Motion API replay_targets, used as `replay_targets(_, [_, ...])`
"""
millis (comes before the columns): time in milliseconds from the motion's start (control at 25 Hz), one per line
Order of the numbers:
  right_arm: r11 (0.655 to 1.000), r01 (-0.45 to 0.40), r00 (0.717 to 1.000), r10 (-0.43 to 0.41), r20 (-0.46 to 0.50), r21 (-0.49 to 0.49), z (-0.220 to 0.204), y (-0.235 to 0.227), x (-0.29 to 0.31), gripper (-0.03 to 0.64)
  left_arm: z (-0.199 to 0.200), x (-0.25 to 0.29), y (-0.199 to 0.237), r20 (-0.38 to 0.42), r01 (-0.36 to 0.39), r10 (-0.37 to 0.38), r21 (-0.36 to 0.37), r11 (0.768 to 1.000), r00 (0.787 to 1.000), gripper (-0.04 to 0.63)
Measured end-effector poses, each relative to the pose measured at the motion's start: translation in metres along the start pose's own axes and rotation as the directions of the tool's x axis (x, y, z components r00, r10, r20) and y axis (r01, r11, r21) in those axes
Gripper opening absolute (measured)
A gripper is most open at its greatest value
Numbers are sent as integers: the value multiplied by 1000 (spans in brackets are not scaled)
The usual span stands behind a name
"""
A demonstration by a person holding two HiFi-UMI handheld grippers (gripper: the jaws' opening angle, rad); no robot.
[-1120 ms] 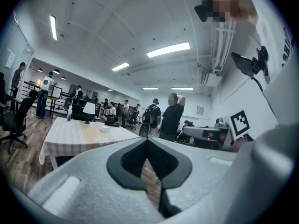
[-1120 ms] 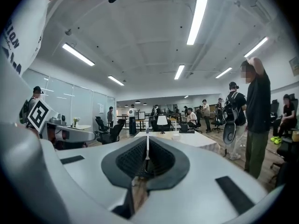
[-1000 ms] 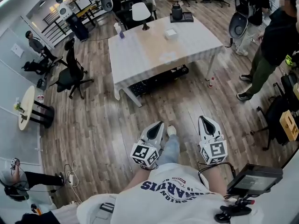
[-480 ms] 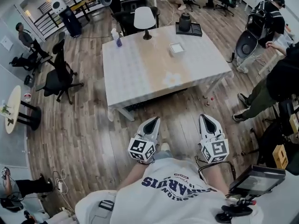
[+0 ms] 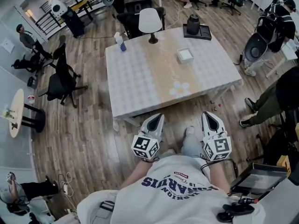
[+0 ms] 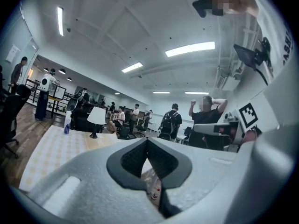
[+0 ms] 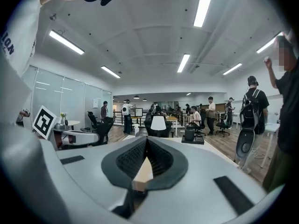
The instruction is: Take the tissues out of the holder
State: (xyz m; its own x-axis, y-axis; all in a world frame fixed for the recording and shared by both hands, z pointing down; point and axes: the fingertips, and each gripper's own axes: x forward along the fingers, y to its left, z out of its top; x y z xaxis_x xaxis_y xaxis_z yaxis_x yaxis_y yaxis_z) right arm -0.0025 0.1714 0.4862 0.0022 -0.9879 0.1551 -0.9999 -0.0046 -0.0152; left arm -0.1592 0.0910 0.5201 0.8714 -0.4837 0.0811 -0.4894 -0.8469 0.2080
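Left gripper (image 5: 156, 119): clenched, jaws meeting at the tip, nothing between them.
Right gripper (image 5: 209, 115): clenched likewise, empty.
Surface (image 5: 135, 78): white checked top with a pale wooden strip.
Tissue holder (image 5: 185, 55): probably the small white square box at far right, well apart from both grippers.
Far edge: lamp (image 5: 150, 22), spray bottle (image 5: 120, 42), black tray (image 5: 197, 30).
Room: wooden floor (image 5: 88, 139), office chair (image 5: 63, 78) at left.
Pose: both low before the person's torso, side by side, tips pointing toward the near edge.
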Motion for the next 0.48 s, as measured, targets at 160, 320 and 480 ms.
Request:
replay_targets(160, [1000,-25,1000,24,13,2,3,-8,31,6,3,18,23,0,-37,37,5,999,999,0])
replay_targets(320, [999,-45,999,45,2,-4,3,-22,63,6,9,40,42,7,-72,72,-2,997,997,0])
replay_targets(480, [997,-73,997,73,-1,-22,10,-43,106,6,19,76,56,13,-89,88,1,996,996,0])
